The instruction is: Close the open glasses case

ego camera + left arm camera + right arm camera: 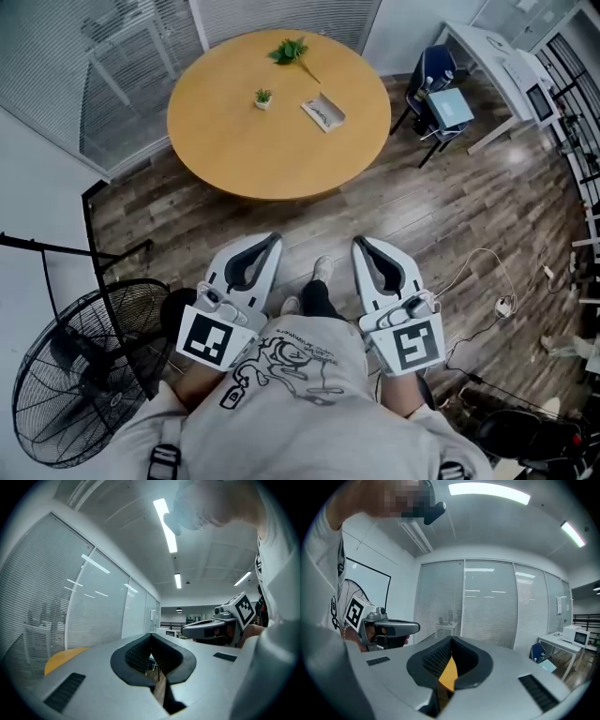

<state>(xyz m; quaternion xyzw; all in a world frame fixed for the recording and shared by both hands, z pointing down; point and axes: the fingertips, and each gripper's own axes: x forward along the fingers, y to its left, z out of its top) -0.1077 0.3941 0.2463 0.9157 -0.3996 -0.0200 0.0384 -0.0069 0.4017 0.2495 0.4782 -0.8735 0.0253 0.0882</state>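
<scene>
Honey-coloured wood makes up the round table (281, 159) at the far side of the room, and the open glasses case (323, 112), a pale, flat rectangular box with something dark inside, lies on it towards the right of centre. A small potted plant (263, 97) stands to its left, and a loose green leafy sprig (291, 51) lies beyond, near the far edge. From where the person stands the case is well apart from both tools; nobody is touching it.

The left gripper (272, 242) and the right gripper (361, 246) are held close to the person's body, side by side and pointing towards the table. Each one's own view shows the ribbed dark pads pressed together at the tips with nothing pinched between them, only floor and a sliver of tabletop visible through the gap lower down. A black pedestal fan (75, 375) stands on the floor to the near left.

I would guess the case is light and stiff-shelled, with a hinged lid, and likely to skid on that smooth top if pushed from one side only. One gripper steadying the base while the other tips the lid over from its free edge seems the safest hold. Which way the hinge faces is too small to tell from here.
</scene>
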